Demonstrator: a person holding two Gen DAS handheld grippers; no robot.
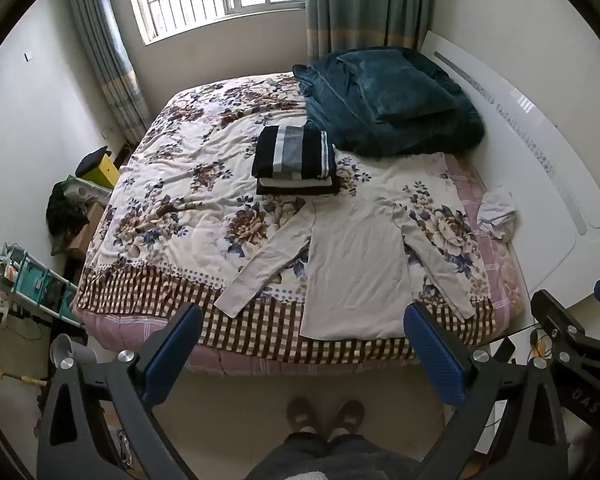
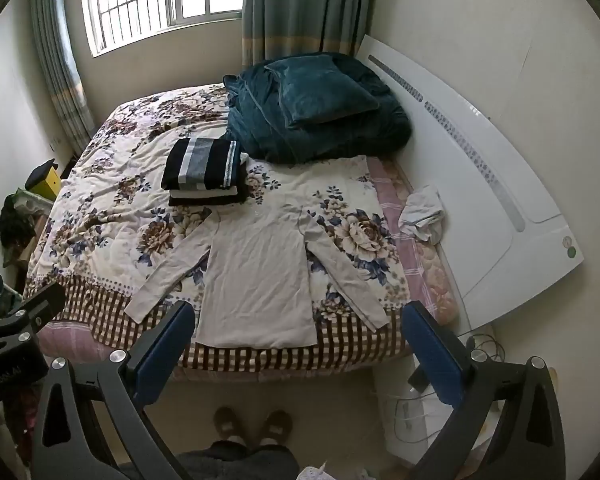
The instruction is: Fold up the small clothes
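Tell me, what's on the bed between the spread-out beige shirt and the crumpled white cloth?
Only bedcover: in the right wrist view, the floral quilt and a pink checked strip lie between the beige shirt and the white cloth.

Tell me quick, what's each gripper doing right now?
Left gripper: jaws open, holding nothing, above the beige long-sleeved cotton shirt.
Right gripper: jaws open, holding nothing.

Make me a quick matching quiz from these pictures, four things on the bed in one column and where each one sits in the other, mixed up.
Things:
1. beige long-sleeved shirt
2. stack of folded clothes
3. teal pillow
4. crumpled white garment

Places:
A. on the teal blanket
B. beside the white headboard
C. spread flat at the near edge
D. mid-bed, beyond the shirt's collar

Pairs: 1-C, 2-D, 3-A, 4-B
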